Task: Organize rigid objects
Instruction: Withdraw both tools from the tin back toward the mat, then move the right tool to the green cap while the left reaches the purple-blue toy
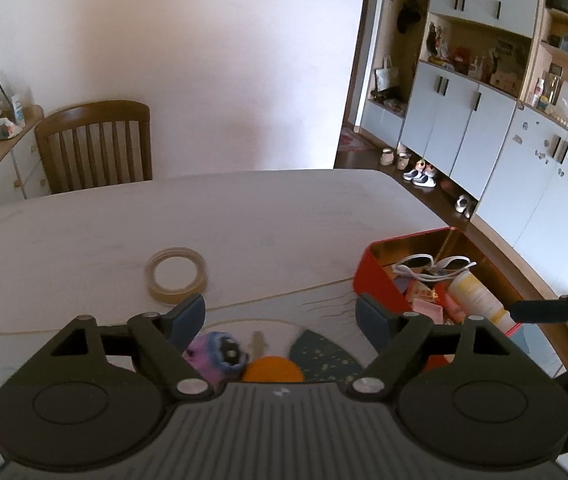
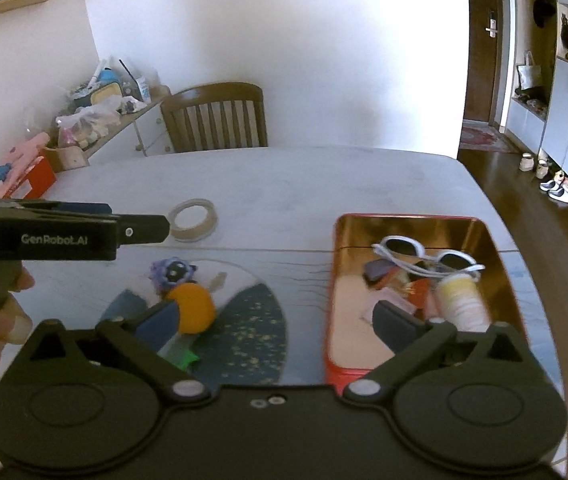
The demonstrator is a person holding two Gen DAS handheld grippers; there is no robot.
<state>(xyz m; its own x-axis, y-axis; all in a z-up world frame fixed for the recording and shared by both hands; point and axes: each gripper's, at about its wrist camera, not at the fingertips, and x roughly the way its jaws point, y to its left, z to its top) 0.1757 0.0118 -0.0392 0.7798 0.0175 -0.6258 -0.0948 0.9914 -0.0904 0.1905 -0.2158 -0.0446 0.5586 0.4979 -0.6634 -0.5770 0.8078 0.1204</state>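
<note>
Sorting: rigid odds and ends go into one container, so I hold both tools above what is left.
Table (image 2: 324, 176): bears everything; most of it is bare.
Red tin (image 2: 500, 240): open on my right, already holding white sunglasses (image 2: 424, 254) and a cream tube (image 2: 464, 300).
Left tongs (image 1: 279, 316): fingers apart, nothing between them, over the loose pile.
Right tongs (image 2: 279, 320): spread wide, empty, between pile and tin.
Tape roll (image 1: 177, 276): flat, apart from the rest, beyond the pile.
Orange ball (image 2: 193, 308): touching the purple toy (image 2: 171, 274), probably my next pick.
</note>
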